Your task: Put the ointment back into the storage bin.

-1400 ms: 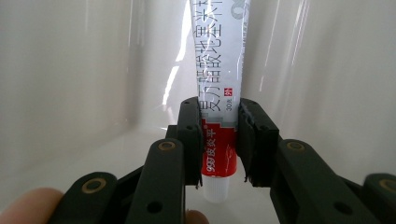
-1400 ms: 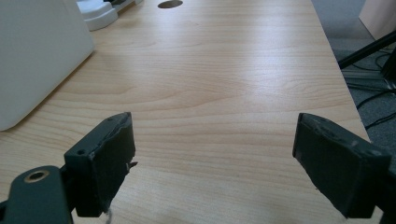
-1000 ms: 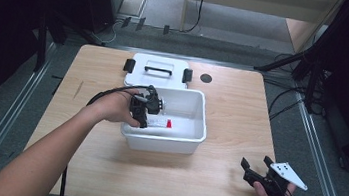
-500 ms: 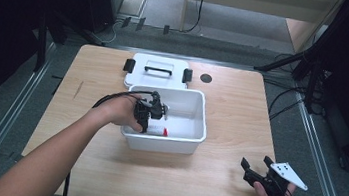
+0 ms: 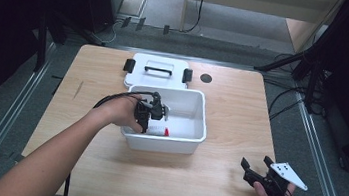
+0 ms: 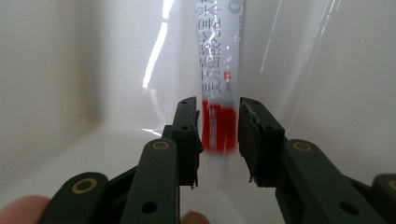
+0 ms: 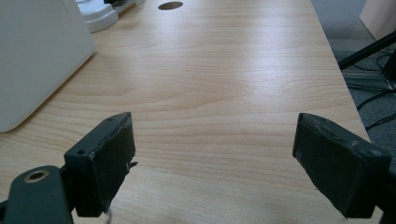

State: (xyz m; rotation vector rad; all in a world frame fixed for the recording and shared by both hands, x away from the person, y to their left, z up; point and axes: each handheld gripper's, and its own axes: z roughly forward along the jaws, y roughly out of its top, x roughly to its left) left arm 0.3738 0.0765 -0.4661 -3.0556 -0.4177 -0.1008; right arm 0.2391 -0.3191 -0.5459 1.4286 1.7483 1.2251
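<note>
Low inside the white bin [image 5: 201,115] at centre frame of the high view: left tool [image 6: 219,135] with jaws just eased apart, straddling the red end of a tube [image 6: 219,60]. Shows a sliver of gap beside the right-hand jaw in the left gripper view, so reads as a grip let go, not one taken. Probably means the tube is delivered into the bin and only the hand's withdrawal remains. Lies flat on the bin floor, close to the near wall; long axis running left to right in the high view, red end toward the right, printed white body stretching up and away in the left gripper view. Lower right, over bare worktop [image 5: 232,100]: right tool [image 7: 212,154] gaping wide, holding nothing.
</note>
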